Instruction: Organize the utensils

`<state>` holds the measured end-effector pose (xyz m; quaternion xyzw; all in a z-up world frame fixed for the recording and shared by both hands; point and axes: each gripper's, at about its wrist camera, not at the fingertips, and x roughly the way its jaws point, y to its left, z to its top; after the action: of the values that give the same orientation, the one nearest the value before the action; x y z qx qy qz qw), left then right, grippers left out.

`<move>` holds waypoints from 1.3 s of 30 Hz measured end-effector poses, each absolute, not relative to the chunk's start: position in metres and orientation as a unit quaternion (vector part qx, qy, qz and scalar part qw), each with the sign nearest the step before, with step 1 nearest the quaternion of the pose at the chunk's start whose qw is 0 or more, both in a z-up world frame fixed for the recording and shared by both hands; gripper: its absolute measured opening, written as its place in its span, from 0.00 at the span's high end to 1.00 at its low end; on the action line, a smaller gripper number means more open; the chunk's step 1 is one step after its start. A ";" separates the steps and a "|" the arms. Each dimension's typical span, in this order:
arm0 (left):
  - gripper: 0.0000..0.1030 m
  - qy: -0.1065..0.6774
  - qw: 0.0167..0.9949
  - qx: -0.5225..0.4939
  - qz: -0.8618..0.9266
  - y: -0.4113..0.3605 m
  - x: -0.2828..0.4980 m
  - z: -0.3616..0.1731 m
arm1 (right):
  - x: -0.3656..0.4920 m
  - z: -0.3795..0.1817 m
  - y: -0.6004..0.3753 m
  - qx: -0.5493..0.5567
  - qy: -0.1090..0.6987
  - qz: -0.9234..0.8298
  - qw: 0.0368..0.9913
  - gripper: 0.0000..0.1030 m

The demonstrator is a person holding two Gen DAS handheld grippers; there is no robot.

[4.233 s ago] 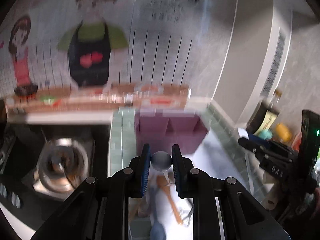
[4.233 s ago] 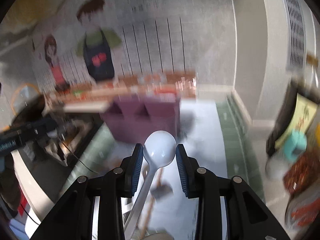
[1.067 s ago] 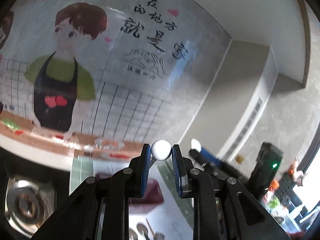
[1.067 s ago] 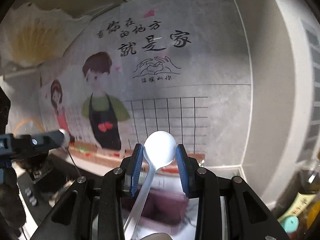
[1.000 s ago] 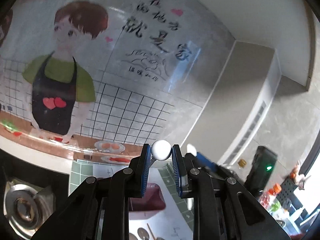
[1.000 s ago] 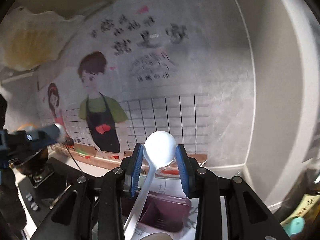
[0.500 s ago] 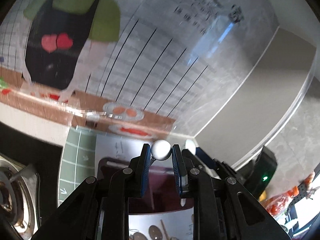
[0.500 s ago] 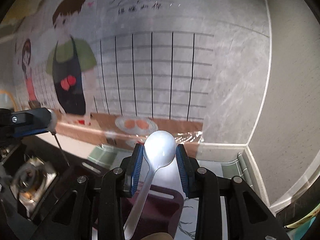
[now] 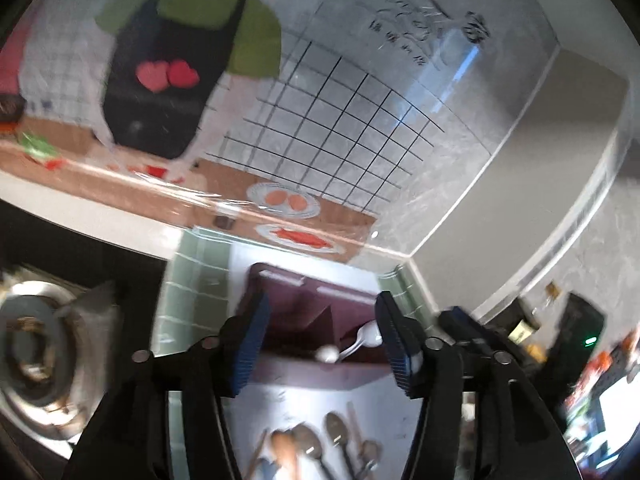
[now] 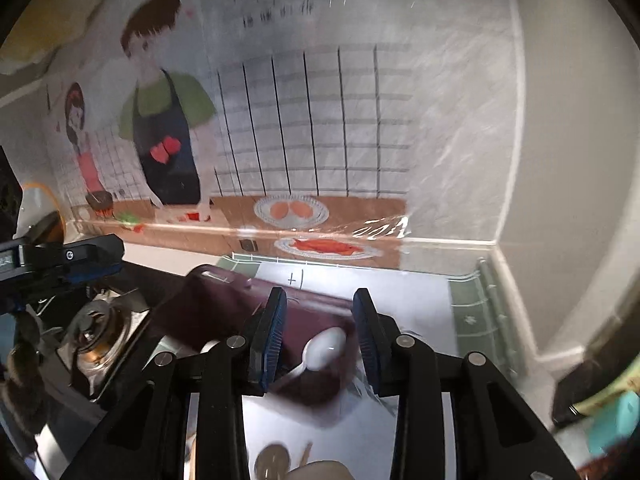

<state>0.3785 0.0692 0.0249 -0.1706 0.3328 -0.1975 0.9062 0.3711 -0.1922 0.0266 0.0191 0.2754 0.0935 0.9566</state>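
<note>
Spoons [image 9: 332, 444] below left gripper [image 9: 322, 346]: blurry, handles cut off by bottom edge. White spoon [image 10: 322, 348] handle hidden behind right gripper [image 10: 320, 340] finger. Purple box [image 10: 224, 304] smeared by blur. Wall writing [image 10: 260, 4] unreadable.

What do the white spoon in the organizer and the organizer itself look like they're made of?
White spoon: probably plastic or melamine, glossy; it is uniformly white with a bright highlight on the bowl, though ceramic can't be ruled out. Purple organizer: most likely moulded plastic, matte to satin; solid maroon colour, thin divider walls and rounded corners. Motion blur limits certainty on both.
</note>
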 end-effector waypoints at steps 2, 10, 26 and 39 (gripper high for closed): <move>0.38 0.333 0.914 -0.142 -0.182 0.070 0.361 0.023 | 0.346 0.027 -0.192 0.001 0.280 0.092 0.956 0.68; 0.30 0.377 0.917 -0.042 -0.122 0.073 0.288 -0.029 | 0.302 -0.023 -0.191 -0.036 0.367 0.081 0.926 0.68; 0.30 0.405 0.907 -0.097 -0.067 0.112 0.248 -0.057 | 0.299 -0.110 -0.206 0.216 0.511 0.031 0.832 0.69; 0.30 0.421 0.898 -0.094 -0.093 0.114 0.263 -0.071 | 0.317 -0.110 -0.161 0.164 0.457 -0.056 0.872 0.67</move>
<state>0.2629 0.1140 -0.0706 -0.0941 0.4206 -0.0926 0.8976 0.3170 -0.1614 -0.1104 0.1641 0.4573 -0.0562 0.8722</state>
